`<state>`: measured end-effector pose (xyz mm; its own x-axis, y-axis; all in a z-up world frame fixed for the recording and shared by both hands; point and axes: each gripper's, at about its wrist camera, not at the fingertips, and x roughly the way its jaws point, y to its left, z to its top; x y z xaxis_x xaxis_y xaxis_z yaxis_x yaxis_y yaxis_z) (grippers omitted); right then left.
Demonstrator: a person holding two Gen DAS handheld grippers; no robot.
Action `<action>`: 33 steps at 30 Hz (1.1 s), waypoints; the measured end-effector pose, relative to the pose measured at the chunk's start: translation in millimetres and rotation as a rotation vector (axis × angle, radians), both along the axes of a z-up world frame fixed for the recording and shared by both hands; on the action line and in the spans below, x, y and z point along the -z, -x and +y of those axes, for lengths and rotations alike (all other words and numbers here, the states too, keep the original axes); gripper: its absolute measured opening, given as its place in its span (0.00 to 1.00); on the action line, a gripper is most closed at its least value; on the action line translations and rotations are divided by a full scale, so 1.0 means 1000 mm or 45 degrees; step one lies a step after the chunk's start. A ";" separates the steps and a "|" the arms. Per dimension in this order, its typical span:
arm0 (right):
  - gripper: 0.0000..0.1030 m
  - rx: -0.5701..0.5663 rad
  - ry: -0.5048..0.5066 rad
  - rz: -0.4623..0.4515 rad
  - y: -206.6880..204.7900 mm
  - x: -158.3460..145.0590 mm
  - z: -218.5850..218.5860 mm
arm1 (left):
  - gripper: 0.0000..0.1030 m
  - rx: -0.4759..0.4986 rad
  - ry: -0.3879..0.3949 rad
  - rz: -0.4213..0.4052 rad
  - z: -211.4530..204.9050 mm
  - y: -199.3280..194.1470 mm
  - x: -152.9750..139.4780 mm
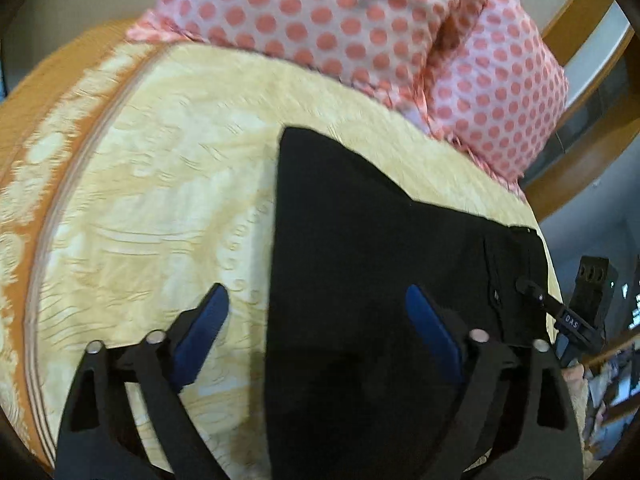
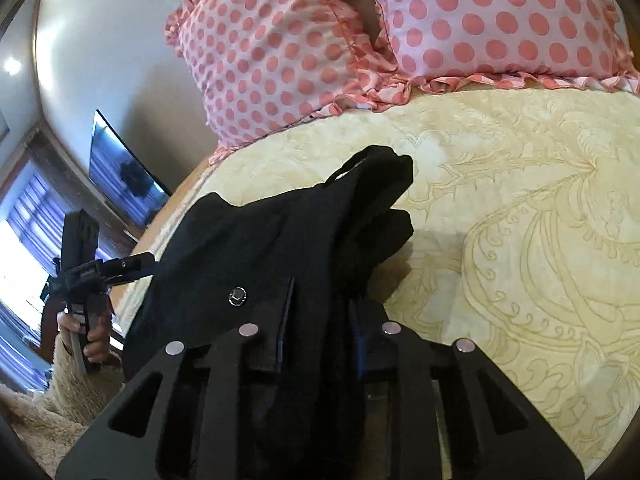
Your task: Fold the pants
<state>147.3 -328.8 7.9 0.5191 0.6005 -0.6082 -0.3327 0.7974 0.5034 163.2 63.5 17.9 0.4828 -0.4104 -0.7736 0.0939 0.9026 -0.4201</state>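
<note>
Black pants [image 1: 360,248] lie on a cream patterned bedspread [image 1: 160,200]. My left gripper [image 1: 316,304] is open, its blue pads [image 1: 200,332] spread wide, one over the bedspread and one over the pants. In the left wrist view the right gripper [image 1: 532,292] pinches the waistband edge at the right. In the right wrist view my right gripper [image 2: 320,312] is shut on the pants [image 2: 280,248] near a metal button [image 2: 237,295], the cloth bunched and lifted between the jaws. The left gripper [image 2: 144,260] shows at the left there, held by a hand [image 2: 94,340].
Two pink polka-dot pillows [image 2: 280,52] lie at the head of the bed. The bedspread has an orange border [image 1: 48,152]. A wall television [image 2: 120,176] and a window with curtains are at the left. A wooden headboard frame [image 1: 580,12] stands at the right.
</note>
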 end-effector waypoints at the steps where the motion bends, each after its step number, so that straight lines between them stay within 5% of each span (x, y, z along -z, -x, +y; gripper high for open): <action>1: 0.25 0.007 -0.004 0.019 -0.002 0.003 -0.001 | 0.72 0.015 0.018 0.026 -0.001 -0.003 0.004; 7: 0.37 0.029 -0.041 0.087 -0.011 0.013 -0.006 | 0.50 0.051 0.020 0.056 -0.007 -0.013 0.008; 9: 0.28 0.015 -0.062 0.061 -0.008 0.014 -0.006 | 0.25 0.044 0.010 0.043 -0.007 -0.013 0.008; 11: 0.22 -0.003 -0.088 0.023 -0.005 0.008 -0.005 | 0.11 0.043 0.039 0.021 -0.004 -0.011 0.004; 18: 0.17 -0.023 -0.116 -0.028 -0.023 -0.016 -0.004 | 0.09 0.087 -0.054 -0.072 -0.021 -0.019 -0.022; 26: 0.16 0.050 -0.078 -0.260 -0.098 -0.064 0.004 | 0.10 -0.032 -0.182 -0.271 -0.035 -0.099 -0.069; 30: 0.16 0.133 -0.003 -0.152 -0.145 -0.032 0.001 | 0.10 -0.081 -0.222 -0.178 -0.037 -0.151 -0.046; 33: 0.16 0.227 0.083 0.042 -0.169 0.010 0.002 | 0.17 -0.093 -0.289 -0.075 -0.042 -0.171 -0.015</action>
